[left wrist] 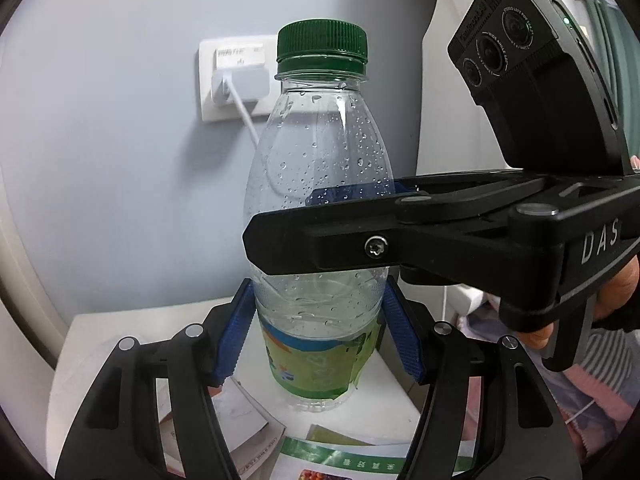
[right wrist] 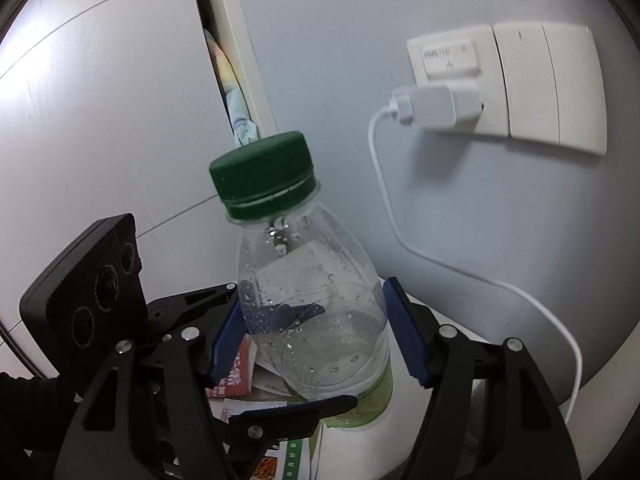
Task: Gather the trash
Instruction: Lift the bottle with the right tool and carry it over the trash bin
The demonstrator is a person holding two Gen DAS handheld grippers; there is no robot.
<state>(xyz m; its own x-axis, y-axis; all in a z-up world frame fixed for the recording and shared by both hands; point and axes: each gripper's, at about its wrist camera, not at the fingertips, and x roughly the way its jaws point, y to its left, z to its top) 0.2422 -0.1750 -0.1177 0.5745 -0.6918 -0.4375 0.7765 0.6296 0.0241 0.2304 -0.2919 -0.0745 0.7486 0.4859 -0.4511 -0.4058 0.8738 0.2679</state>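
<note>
Left wrist view: the small white table is seen to the left of and under the bottle, which stands upright on it with its green cap screwed on. Some water is left inside, and drops cling to the wall. The left gripper is set low around the bottle at the top of the label, with a blue pad against each side. It is judged to be clamped there, so that the base is steadied. Behind the bottle and to its left, a charger is plugged into the wall. In front of the bottle, leaflets lie on the table. From the right of the bottle, the right gripper is brought across at mid-height. One finger passes in front and the other behind (the far one is seen through the plastic). This higher hold is presumably meant for lifting the bottle away as trash.

From the right wrist view, whether the right gripper's pads actually press the bottle cannot be told, since they sit just beside its sides. Shown only here are a strip of cloth in a door gap, up and left of the cap, the charger's cable looping down to the right of the bottle, and a light switch further right. The label is shown clearly only by the left view.
</note>
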